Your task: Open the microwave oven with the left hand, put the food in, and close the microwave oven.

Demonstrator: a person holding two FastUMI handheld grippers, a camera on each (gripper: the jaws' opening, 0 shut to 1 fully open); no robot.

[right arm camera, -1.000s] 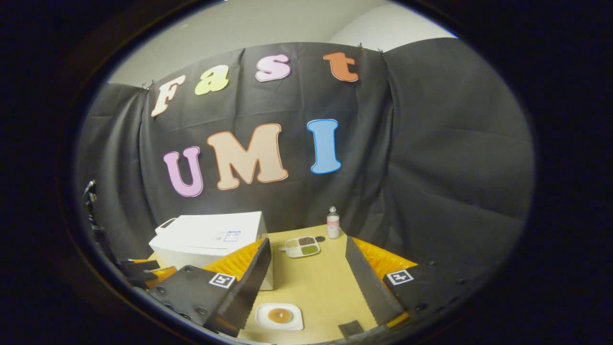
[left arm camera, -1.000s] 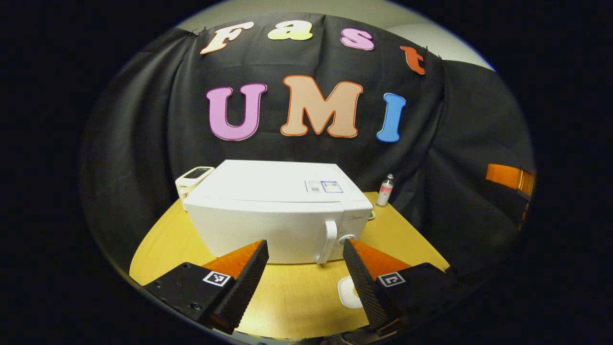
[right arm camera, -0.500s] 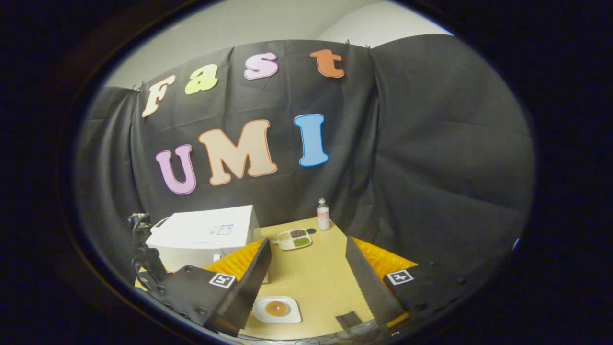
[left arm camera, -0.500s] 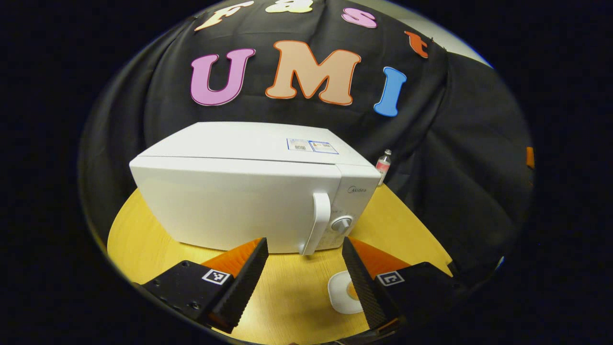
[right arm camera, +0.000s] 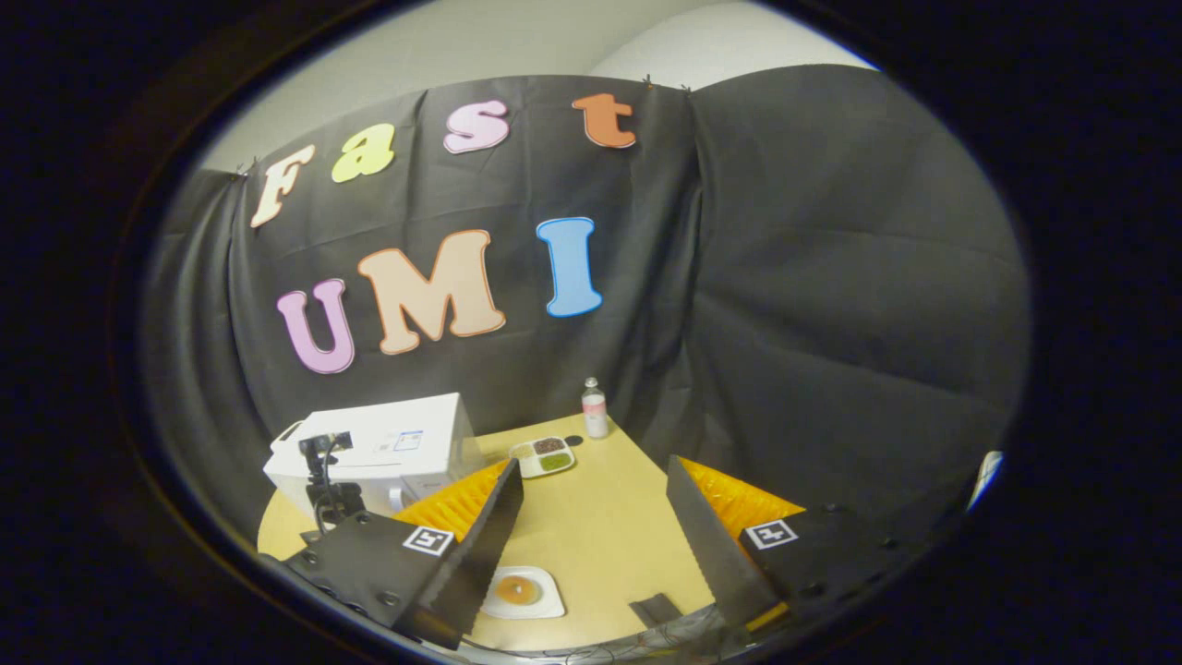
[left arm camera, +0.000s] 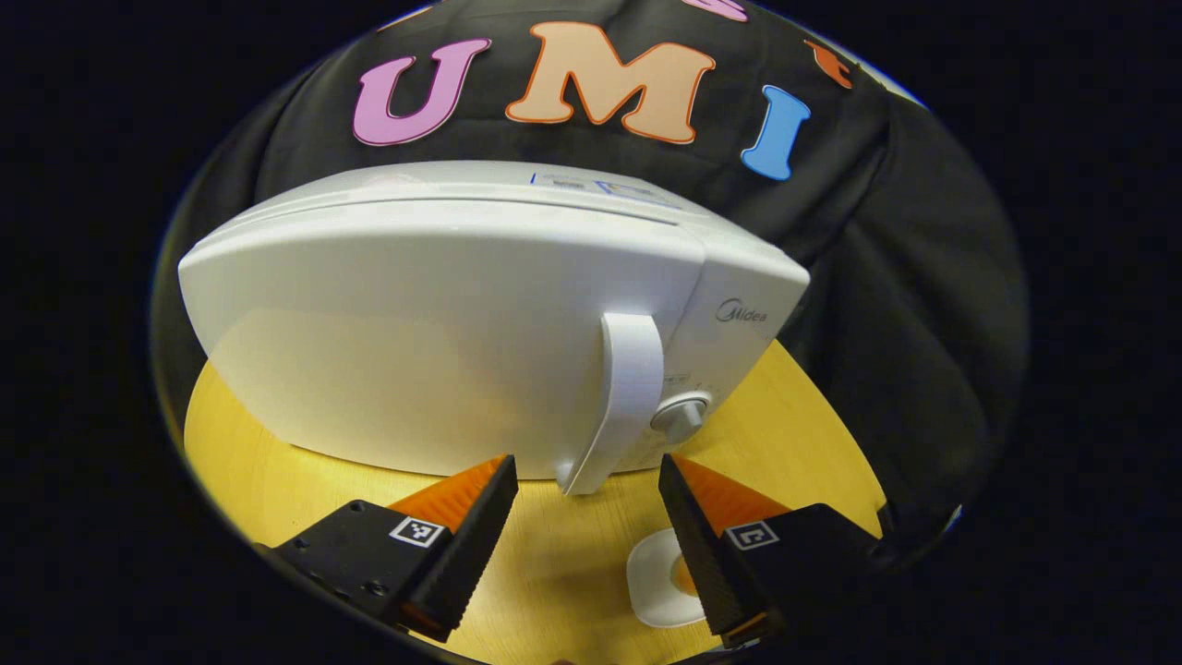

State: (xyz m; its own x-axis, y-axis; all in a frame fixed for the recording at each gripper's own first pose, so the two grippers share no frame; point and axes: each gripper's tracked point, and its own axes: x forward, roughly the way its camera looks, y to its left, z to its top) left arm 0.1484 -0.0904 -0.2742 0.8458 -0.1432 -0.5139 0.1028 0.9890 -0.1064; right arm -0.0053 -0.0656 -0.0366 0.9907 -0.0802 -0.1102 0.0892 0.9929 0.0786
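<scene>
The white microwave [left arm camera: 443,342] stands close ahead in the left gripper view, its door shut. Its white vertical handle [left arm camera: 623,397] ends just above the gap of my left gripper [left arm camera: 586,476], which is open and touches nothing. A white square plate with brown food [left arm camera: 660,582] lies on the table by that gripper's right finger. In the right gripper view the same plate of food [right arm camera: 520,591] lies between the open fingers of my right gripper [right arm camera: 591,476], well below them. There the microwave [right arm camera: 379,453] sits farther off at the left, with the left gripper's camera mount [right arm camera: 325,471] in front of it.
The round wooden table [right arm camera: 609,526] holds a divided tray of food samples [right arm camera: 543,456] and a small bottle [right arm camera: 594,409] near the back. A dark flat piece [right arm camera: 654,610] lies at the front edge. The microwave's dial [left arm camera: 681,413] sits right of the handle.
My left gripper has moved much closer to the microwave, bringing the handle's lower end to its open fingers. The right gripper has drifted slightly, staying open above the plate.
</scene>
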